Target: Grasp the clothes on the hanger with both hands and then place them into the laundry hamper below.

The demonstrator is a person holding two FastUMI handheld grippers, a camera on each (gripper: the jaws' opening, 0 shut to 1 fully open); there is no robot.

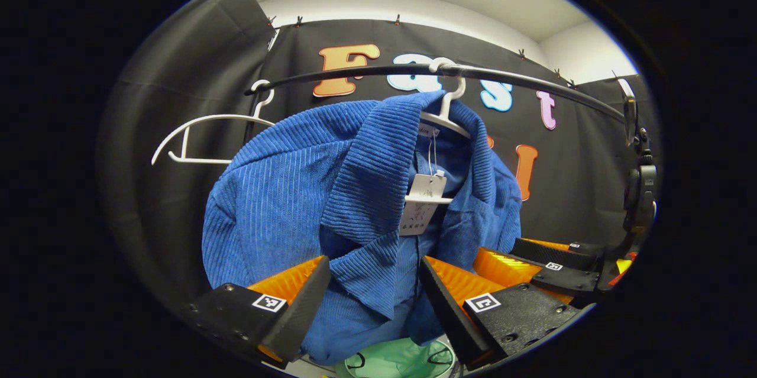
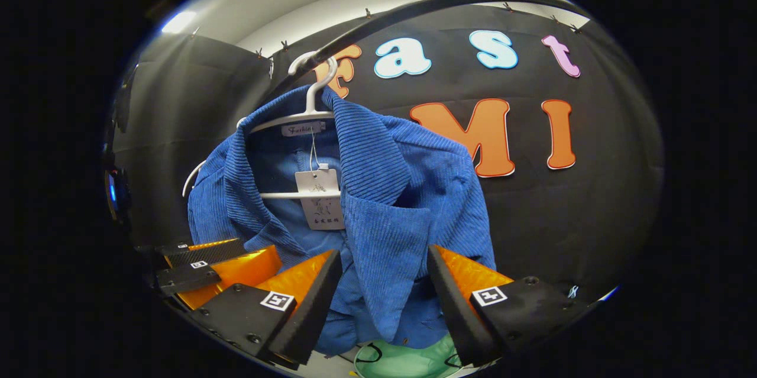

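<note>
Both grippers, left gripper (image 1: 369, 301) and right gripper (image 2: 384, 292), are straddling the blue jacket (image 1: 295, 189) with fingers spread, apparently approaching to grasp; closing on fabric should come next.

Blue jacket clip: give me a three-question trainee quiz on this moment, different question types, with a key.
1. True or false: the jacket hangs on a hanger on the rail.
2. The left gripper is: A) shut on the jacket, B) open with the jacket's front between its fingers, C) holding the hamper.
3. Fill in: below the jacket sits a green ____.

Key: 1 true; 2 B; 3 hamper. The right gripper is likewise open around the jacket's front.
</note>
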